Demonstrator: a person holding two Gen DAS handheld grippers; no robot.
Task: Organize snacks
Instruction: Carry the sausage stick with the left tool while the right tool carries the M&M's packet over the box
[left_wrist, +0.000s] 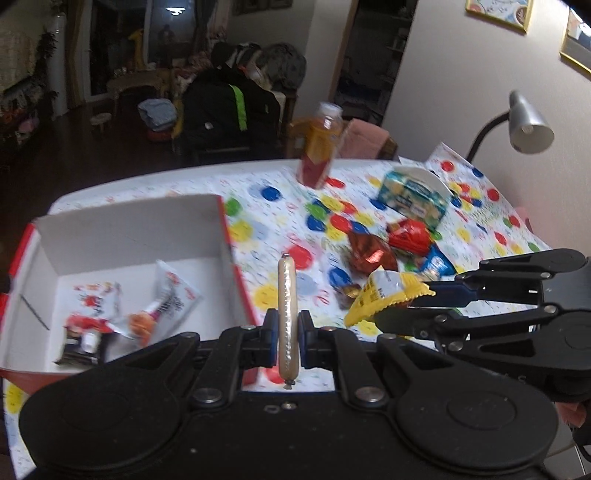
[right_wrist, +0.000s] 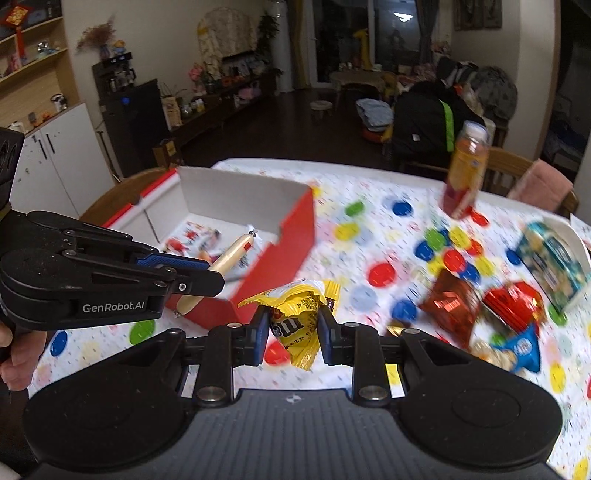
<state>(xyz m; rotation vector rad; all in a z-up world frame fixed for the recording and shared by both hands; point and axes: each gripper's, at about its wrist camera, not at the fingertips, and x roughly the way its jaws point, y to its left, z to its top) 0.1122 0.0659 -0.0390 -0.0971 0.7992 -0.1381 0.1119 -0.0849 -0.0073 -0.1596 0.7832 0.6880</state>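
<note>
My left gripper (left_wrist: 287, 326) pinches the sausage stick (left_wrist: 287, 295), right gripper (right_wrist: 293, 328) clamps the yellow candy packet (right_wrist: 295, 314); both lifted for the red box (left_wrist: 236, 266).

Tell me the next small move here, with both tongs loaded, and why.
Probably carry the left tongs leftward over the box and release. They are shut on the sausage stick, just right of the box's red wall, and packets already lie inside. The right tongs, shut on the yellow packet, could follow.
</note>
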